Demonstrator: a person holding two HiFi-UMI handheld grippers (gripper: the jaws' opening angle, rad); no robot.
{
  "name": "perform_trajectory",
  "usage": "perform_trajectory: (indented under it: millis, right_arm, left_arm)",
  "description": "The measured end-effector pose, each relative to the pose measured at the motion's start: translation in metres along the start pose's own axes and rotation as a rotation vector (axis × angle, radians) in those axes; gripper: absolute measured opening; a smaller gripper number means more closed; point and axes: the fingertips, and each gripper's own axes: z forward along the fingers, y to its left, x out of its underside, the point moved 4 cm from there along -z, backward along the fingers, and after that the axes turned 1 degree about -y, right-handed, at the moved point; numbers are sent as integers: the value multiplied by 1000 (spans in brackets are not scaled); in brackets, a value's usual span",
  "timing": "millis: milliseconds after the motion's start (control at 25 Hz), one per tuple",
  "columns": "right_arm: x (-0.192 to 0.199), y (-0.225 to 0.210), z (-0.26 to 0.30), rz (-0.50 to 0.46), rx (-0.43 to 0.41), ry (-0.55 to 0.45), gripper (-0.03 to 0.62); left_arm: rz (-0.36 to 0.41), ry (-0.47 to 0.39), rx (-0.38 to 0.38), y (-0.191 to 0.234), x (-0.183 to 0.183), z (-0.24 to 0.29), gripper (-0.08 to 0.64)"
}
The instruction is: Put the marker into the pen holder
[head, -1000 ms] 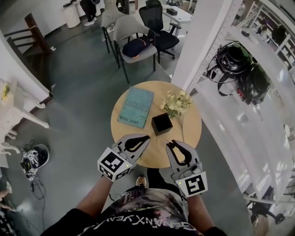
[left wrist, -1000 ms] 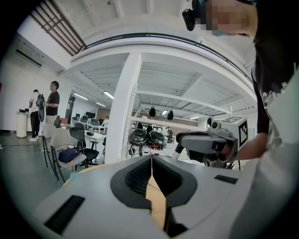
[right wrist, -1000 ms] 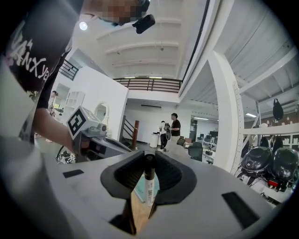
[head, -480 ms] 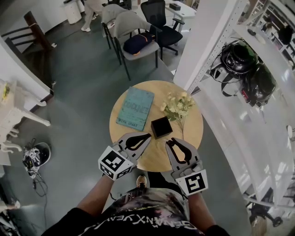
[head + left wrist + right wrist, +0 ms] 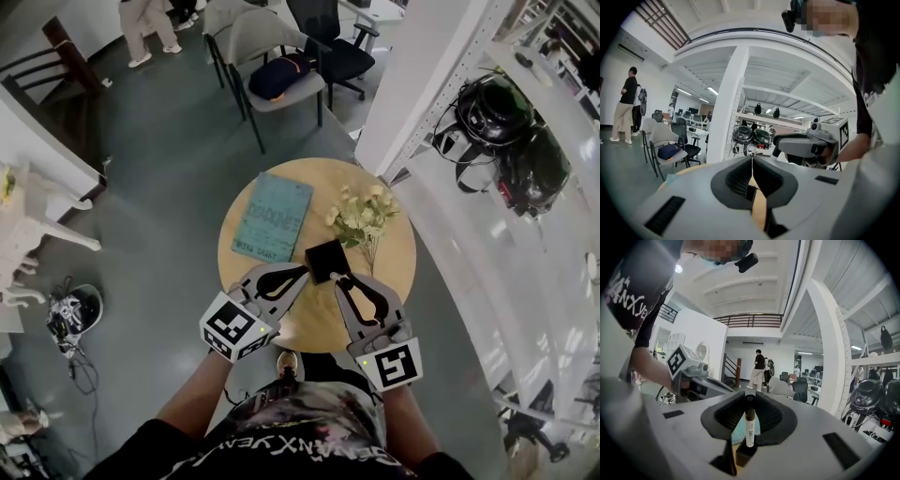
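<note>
In the head view, the black square pen holder [image 5: 327, 259] is standing on the round wooden table [image 5: 281, 328], with a teal book [image 5: 273, 217] to its left and a spray of pale flowers [image 5: 361, 216] just to its right. The left gripper [image 5: 302, 272] is pointing at the holder's left side, its tips just beside it. The right gripper [image 5: 339, 278] is reaching in from the holder's near side, its tips at the holder's near edge. The marker is not showing clearly here. In the left gripper view, the left gripper [image 5: 752, 160] is presenting its jaws pressed together along a thin seam, with nothing between them. In the right gripper view, the right gripper [image 5: 750, 401] is clamping the marker [image 5: 749, 425] upright between partly closed pads, the marker's lower end sitting directly over the pen holder [image 5: 746, 453]. Whether the tip is already entering the opening cannot be determined. The step in hand appears to be alignment before insertion. The next move is calling for a straight descent into the holder, then release.
</note>
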Motion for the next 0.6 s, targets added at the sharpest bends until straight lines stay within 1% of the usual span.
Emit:
perform_trajectory:
  millis: [240, 600]
  right_arm:
    - [11, -11, 12, 10, -1, 19, 75]
    - [32, -17, 28, 15, -14, 57, 75]
  left_arm:
    - [-5, 13, 3, 11, 4, 13, 23]
    - [-25, 39, -1, 26, 19, 26, 23]
